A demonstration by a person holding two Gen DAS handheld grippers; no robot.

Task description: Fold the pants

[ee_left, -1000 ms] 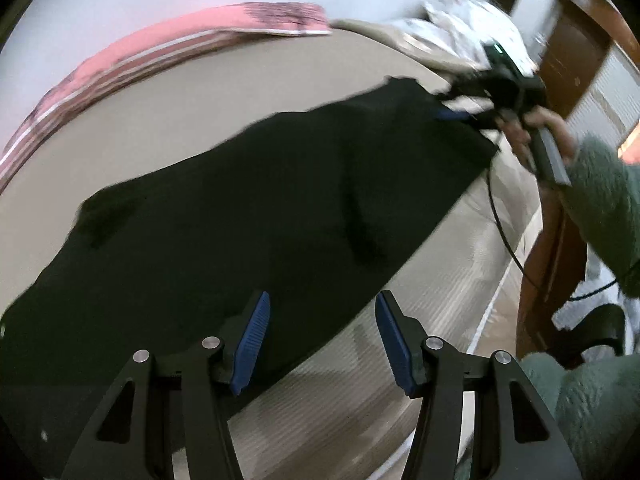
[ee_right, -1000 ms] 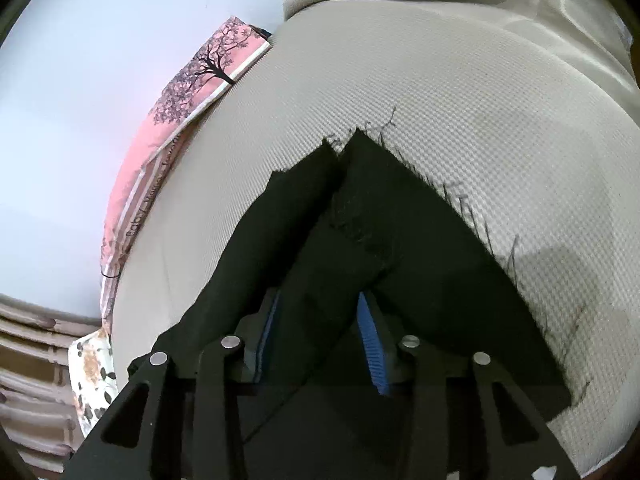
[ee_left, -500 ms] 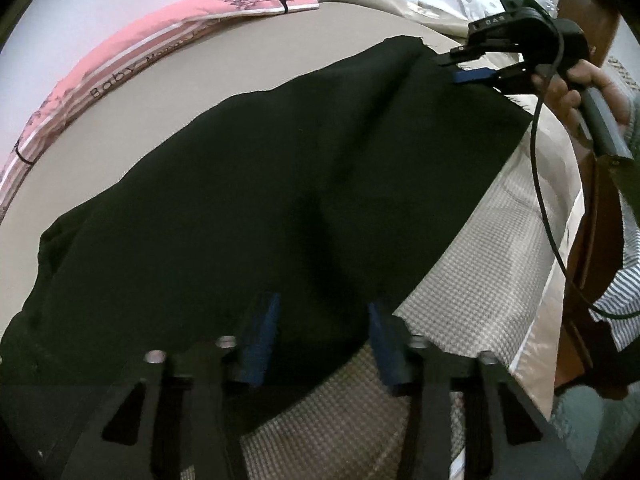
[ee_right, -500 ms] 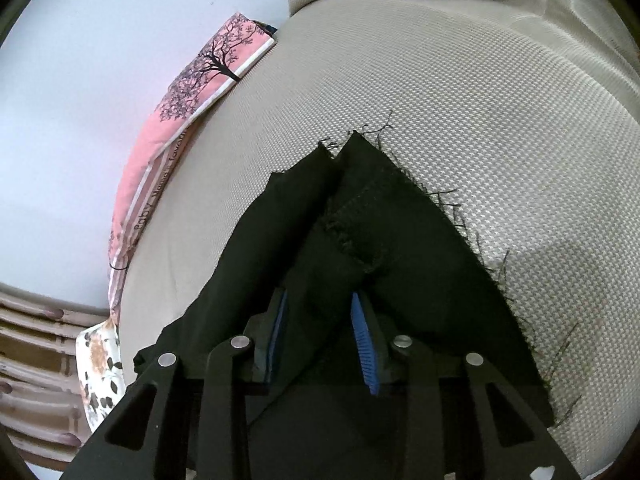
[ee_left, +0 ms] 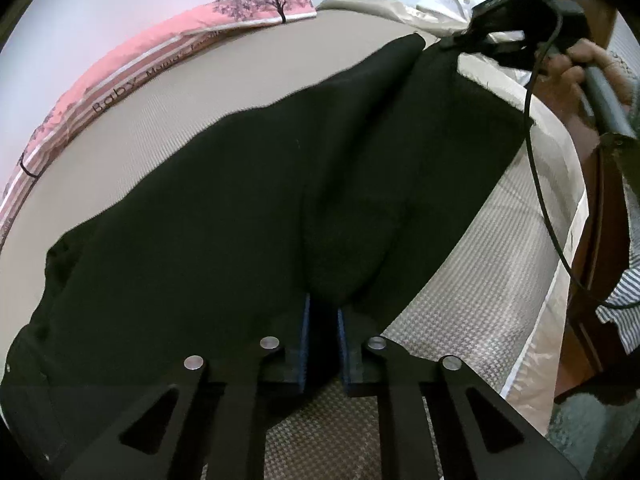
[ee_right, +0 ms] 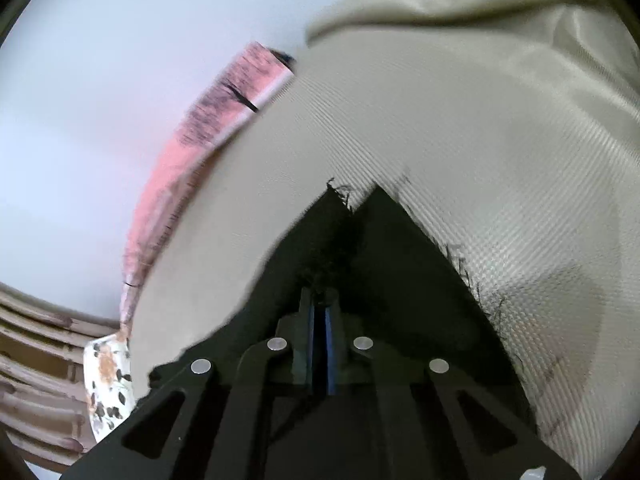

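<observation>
Holding the black cloth pants [ee_left: 248, 208] at both ends, your left gripper [ee_left: 322, 332] clamps the near edge, your right gripper [ee_right: 320, 316] the frayed far-right hem; the long axis runs between them.

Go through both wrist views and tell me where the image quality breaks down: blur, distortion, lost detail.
Left wrist view: sharp, but fisheye bends the mattress; the black pants lose nearly all fold detail; the right gripper is slightly soft. Right wrist view: motion blur smears the pink blanket and the frayed hem; the right gripper's blue pads stay crisp; a soft shadow lies right of the cloth.
</observation>
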